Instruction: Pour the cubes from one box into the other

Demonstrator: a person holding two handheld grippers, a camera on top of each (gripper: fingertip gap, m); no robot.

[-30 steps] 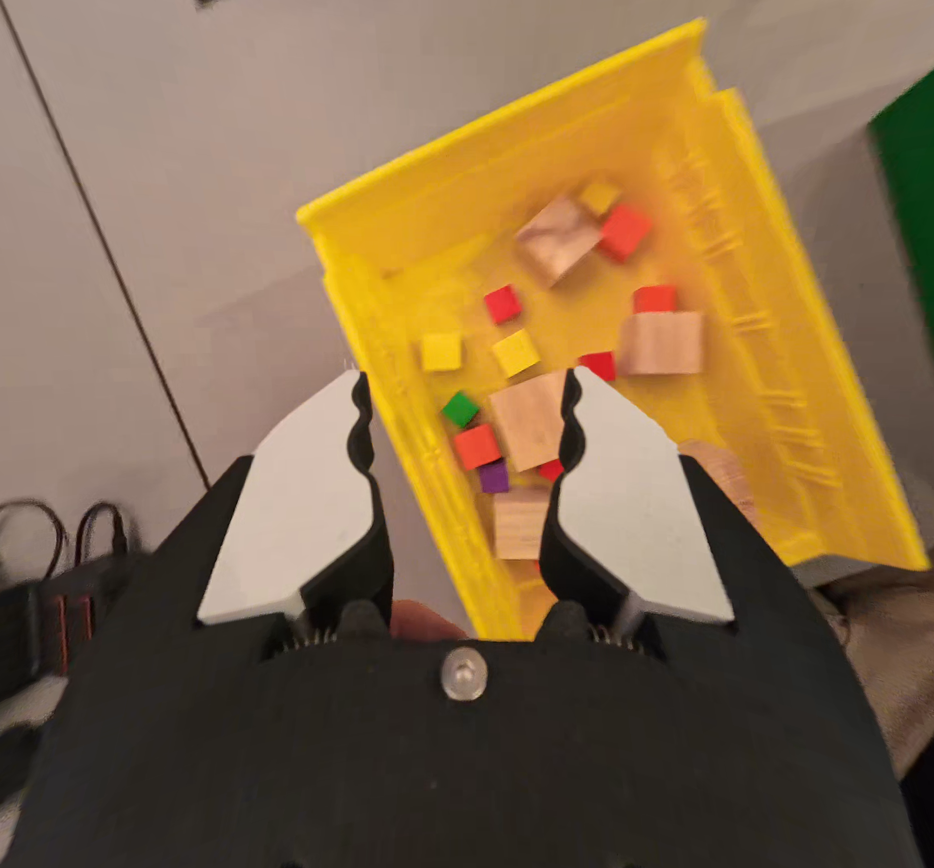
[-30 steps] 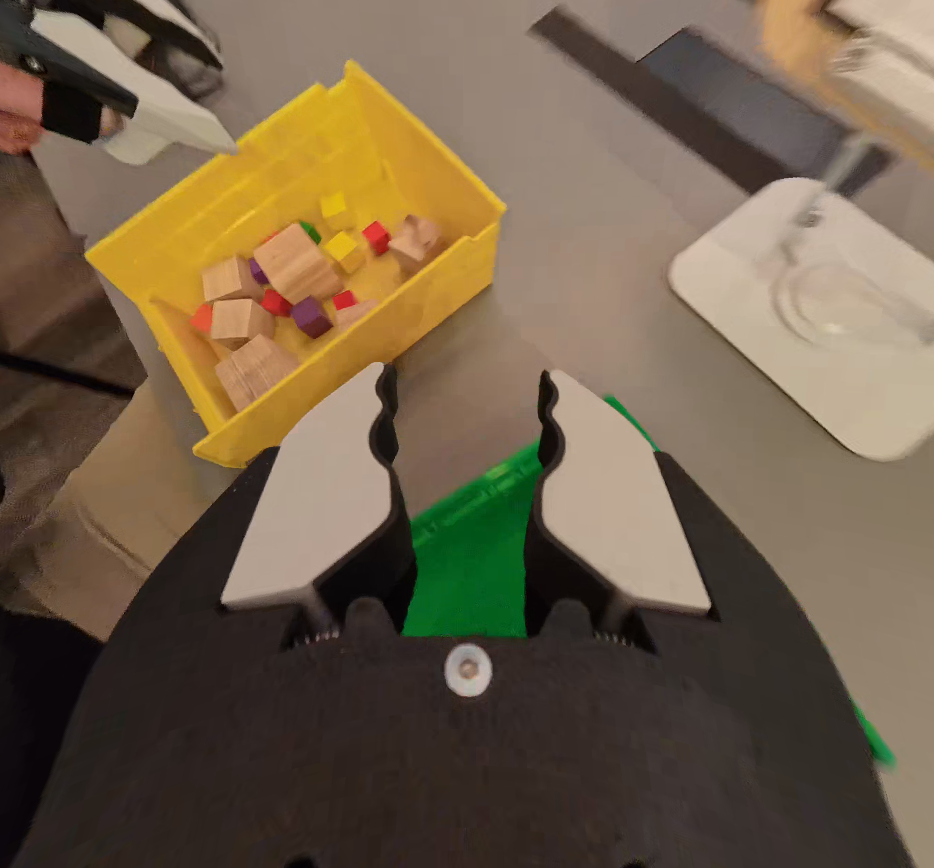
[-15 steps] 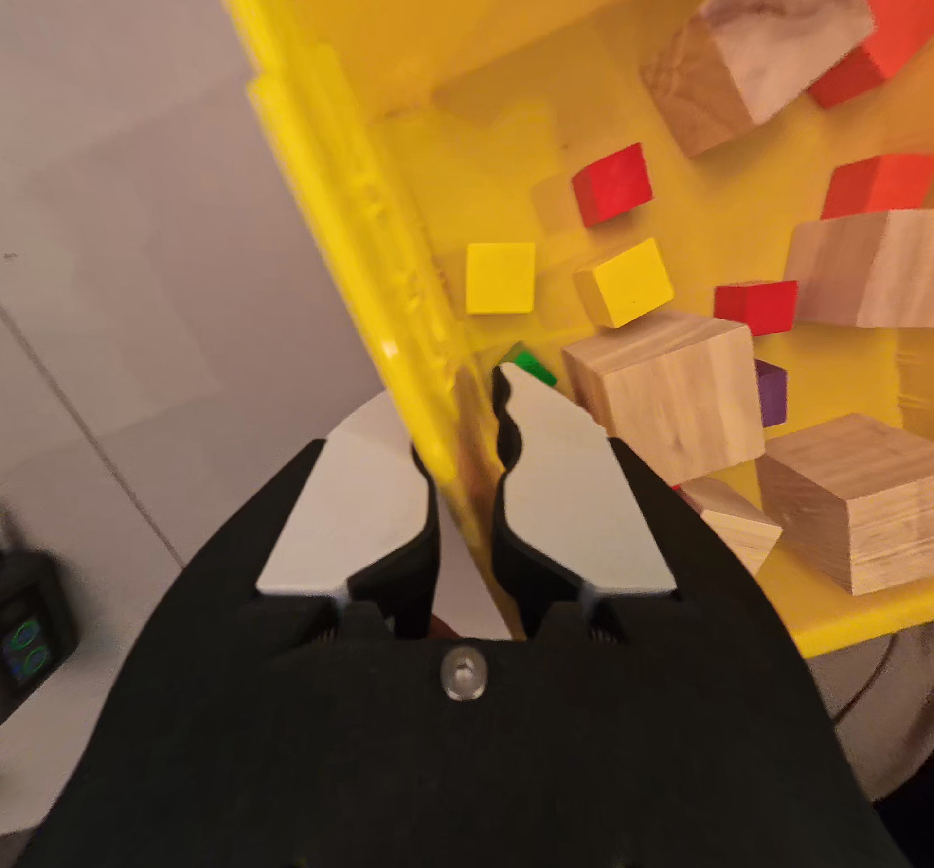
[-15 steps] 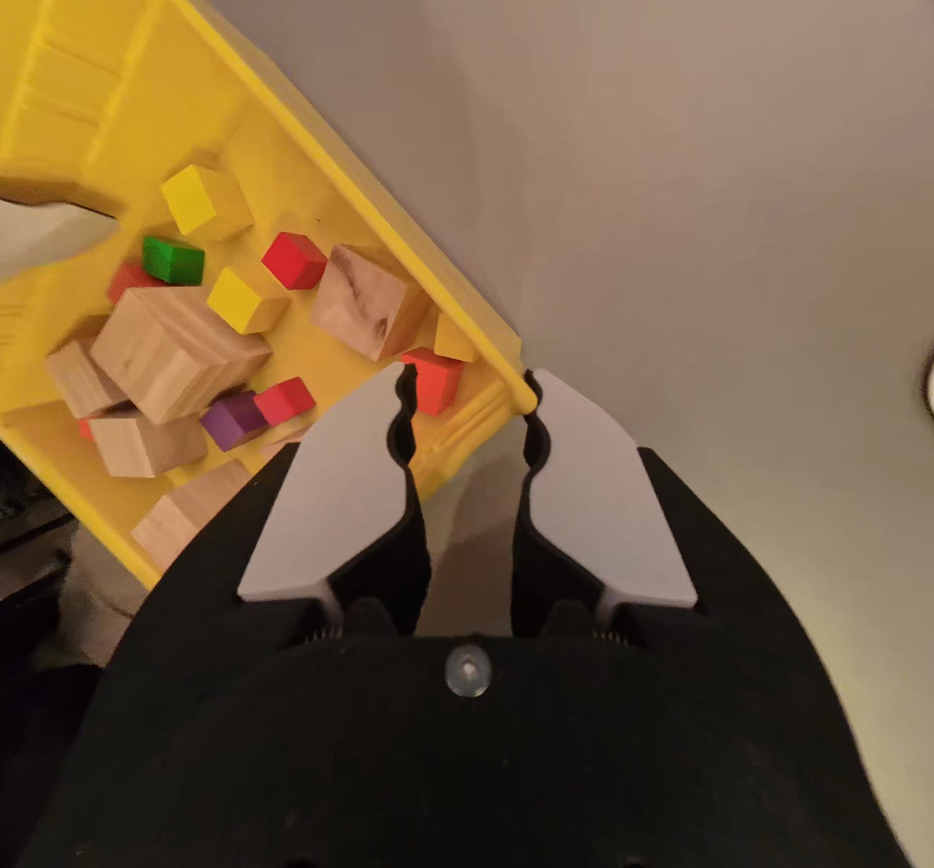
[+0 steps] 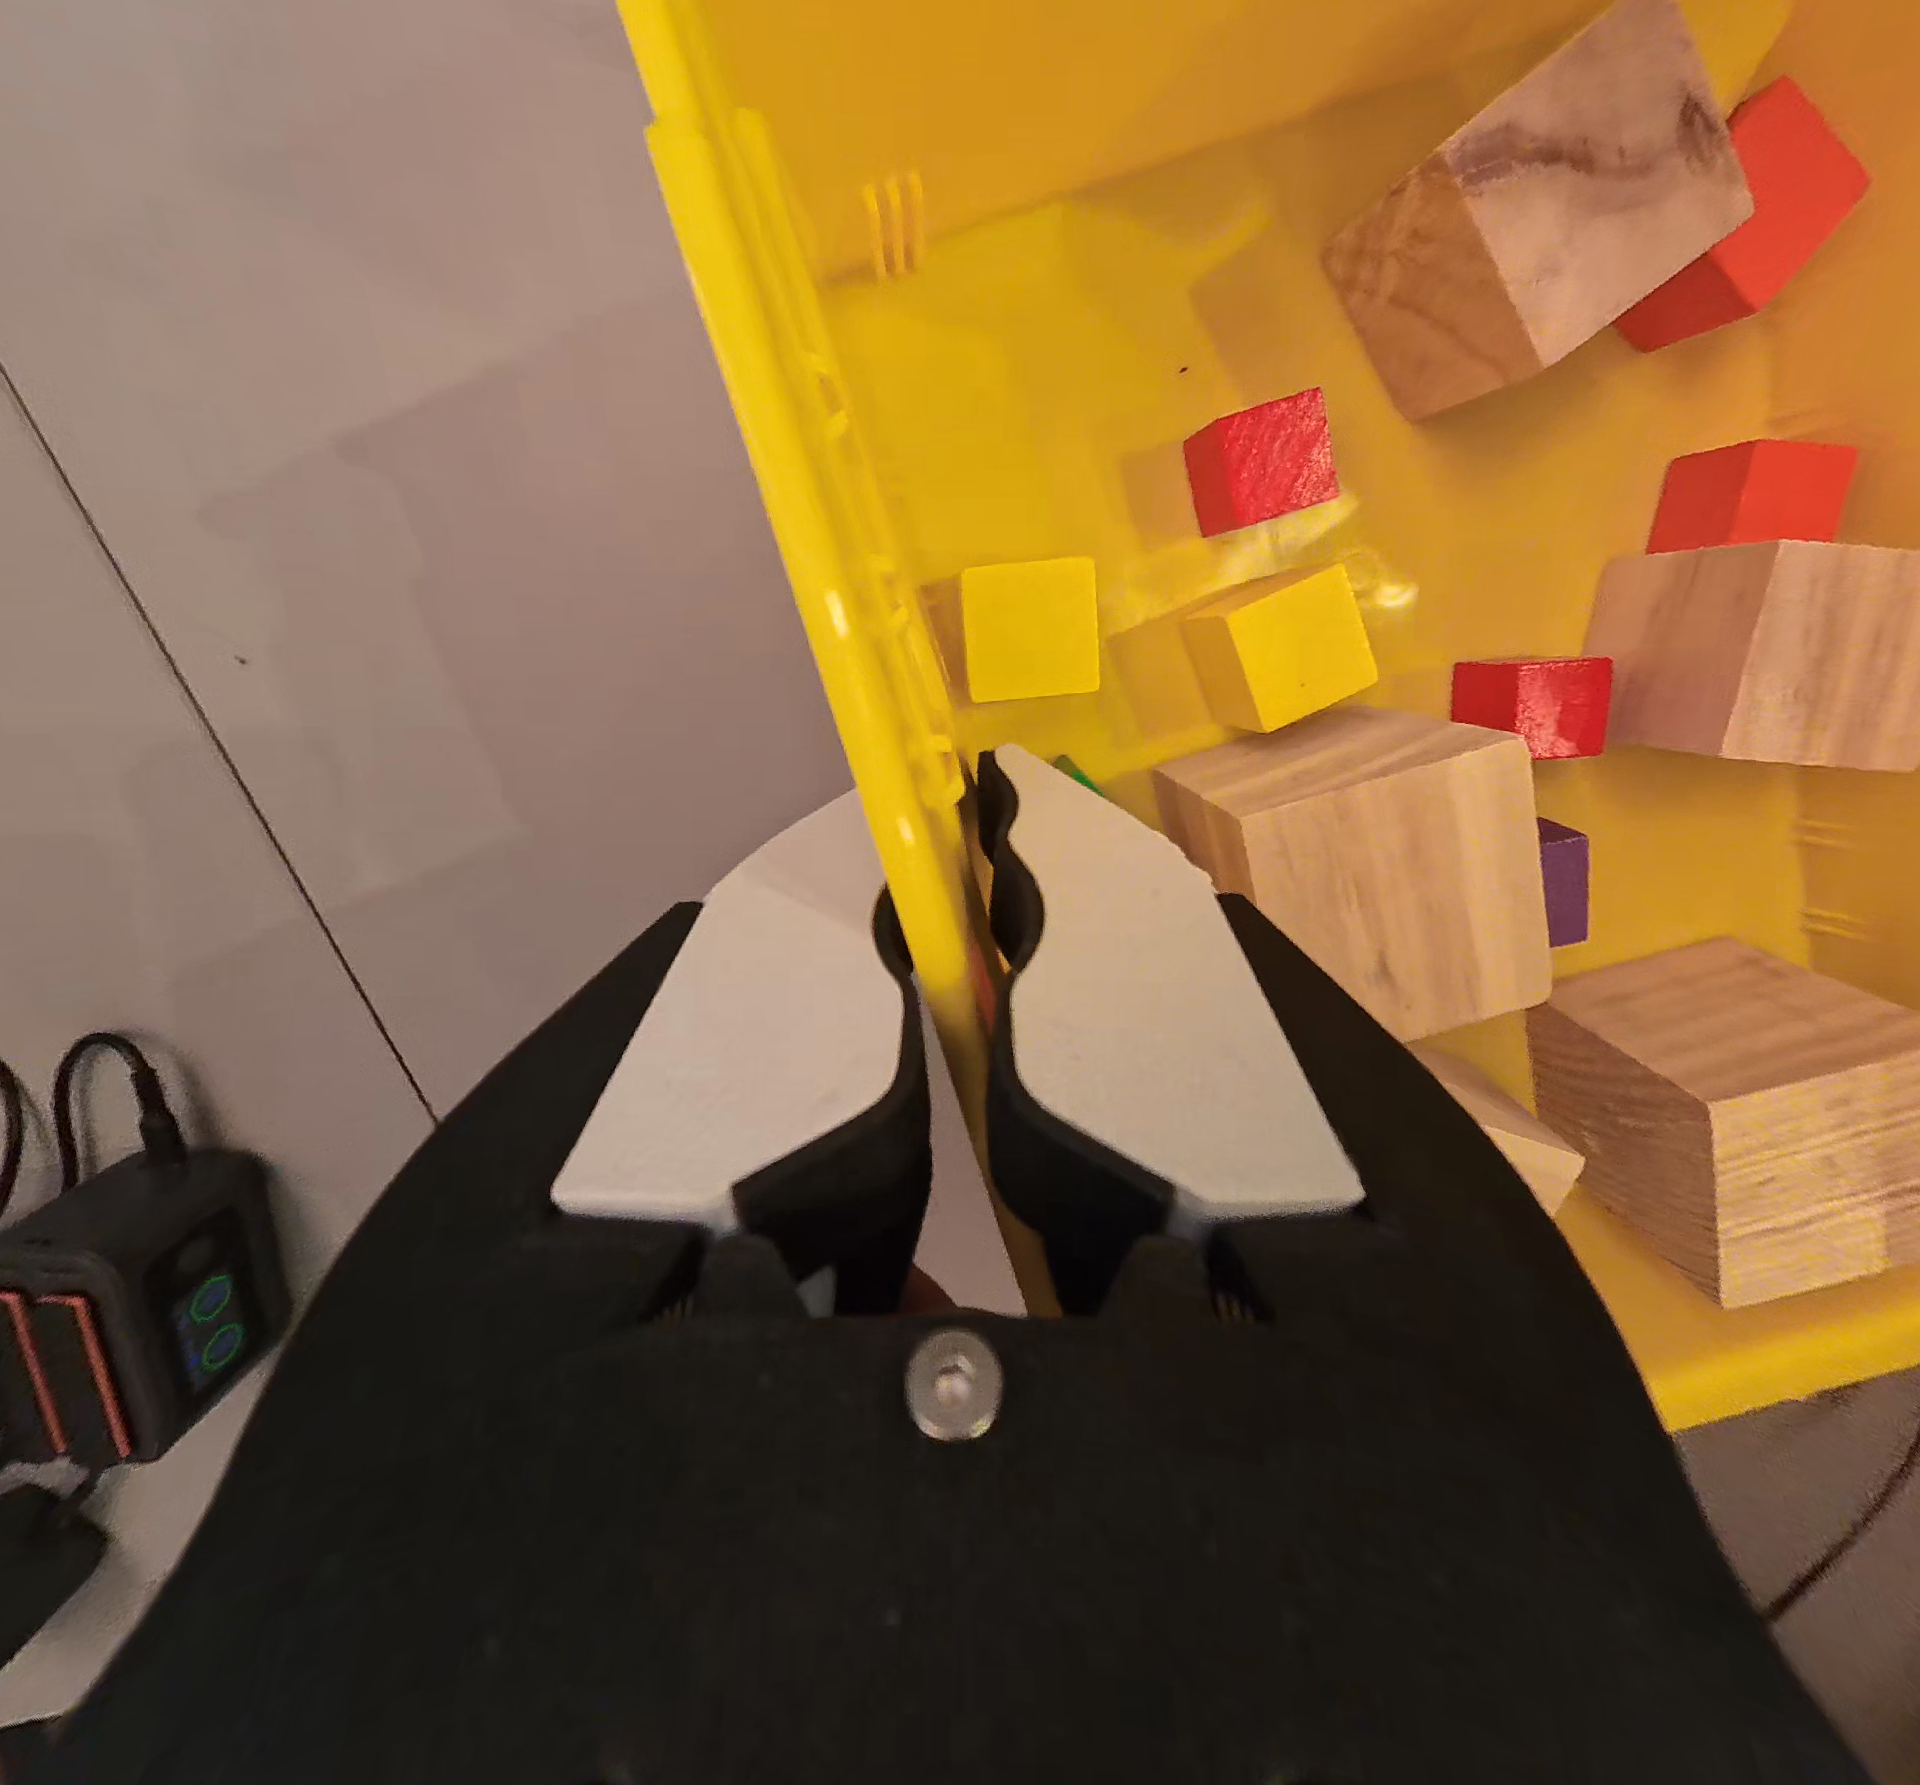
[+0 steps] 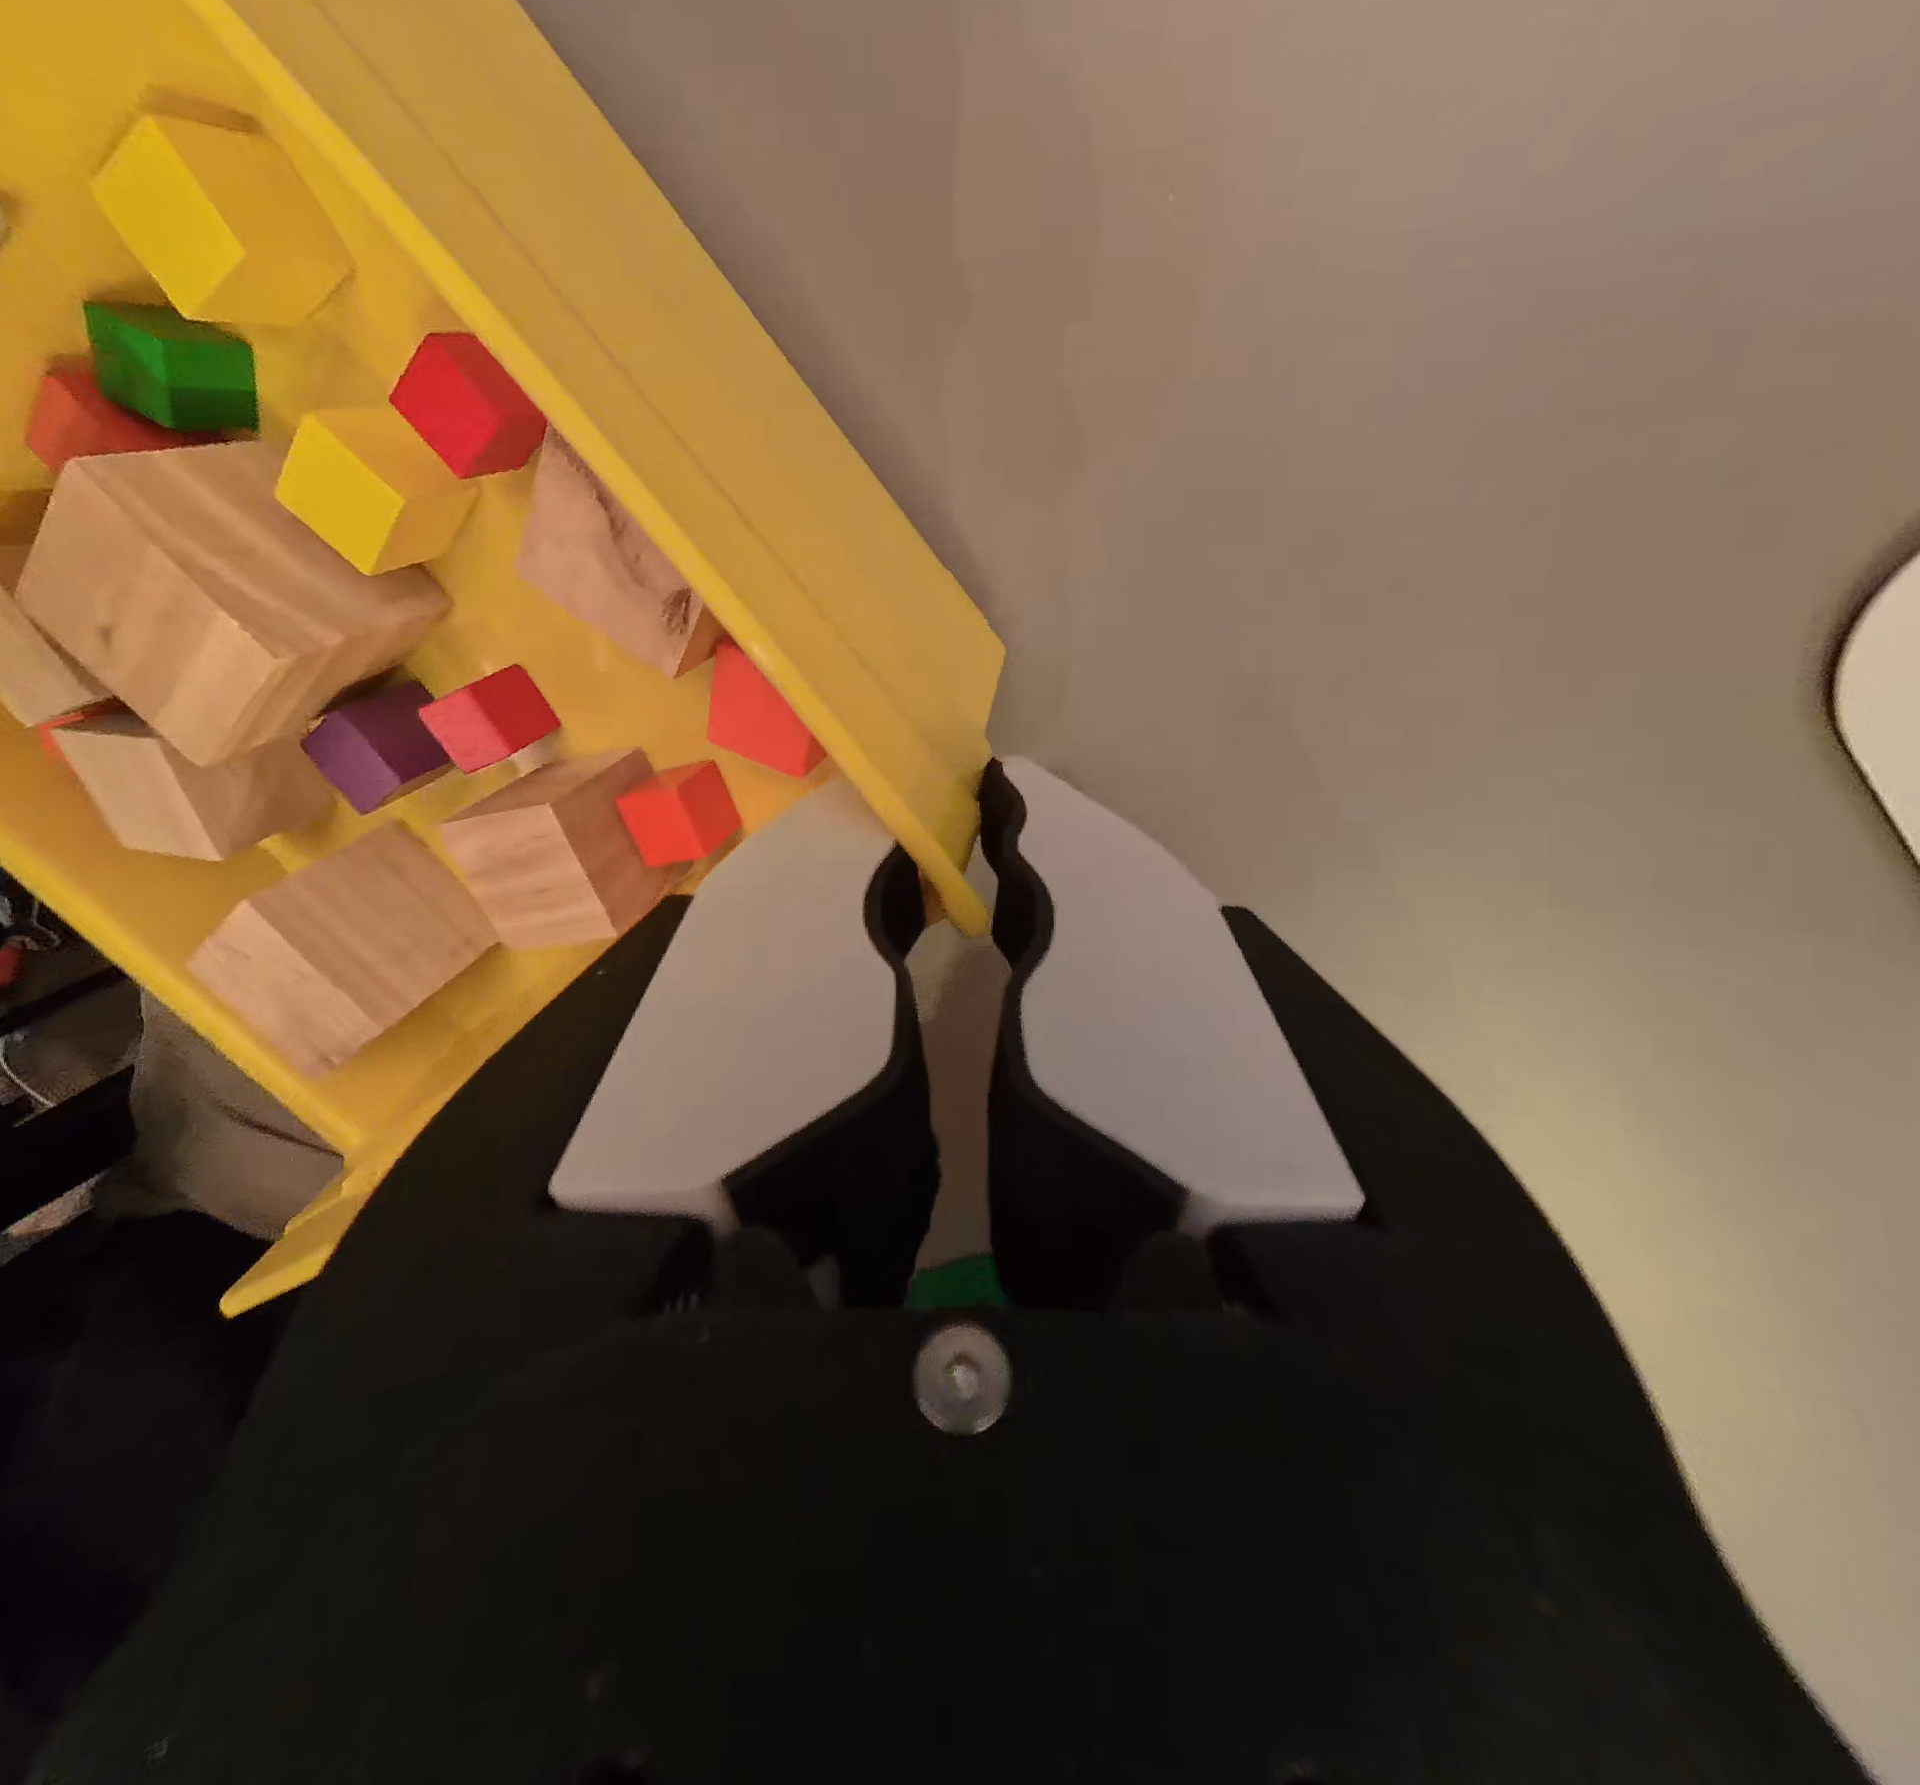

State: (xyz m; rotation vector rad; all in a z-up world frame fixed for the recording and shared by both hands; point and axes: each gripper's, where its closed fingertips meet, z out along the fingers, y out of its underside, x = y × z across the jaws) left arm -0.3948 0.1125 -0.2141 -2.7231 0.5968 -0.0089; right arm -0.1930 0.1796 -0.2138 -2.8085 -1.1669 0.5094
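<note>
Yellow plastic fills both views: the yellow box [image 5: 1039, 73] sits on the grey surface [image 5: 312, 333], pinched from two sides. In the left wrist view, a black device [image 5: 135, 1288] with cables lies at the far left on the surface. Right of it, the left hand-held gripper [image 5: 951, 894] is closed on the box's side wall, one finger outside and one inside, the wall running up between them. Further right, inside the box, lie the cubes [image 5: 1361, 888] — large plain wooden ones mixed with small red, yellow and purple ones; only a sliver of green shows, behind the inner fingertip.

The right wrist view shows the same cubes [image 6: 208, 592] from the other side, and here the green cube [image 6: 171, 364] is in plain sight near the left edge. The right hand-held gripper [image 6: 956, 857] is pressed onto a corner of the box's rim [image 6: 665, 364]. A strip of green [image 6: 956, 1283] shows low between its fingers — too little to identify. At the far right edge lies a white rounded object [image 6: 1881, 696], cut off.
</note>
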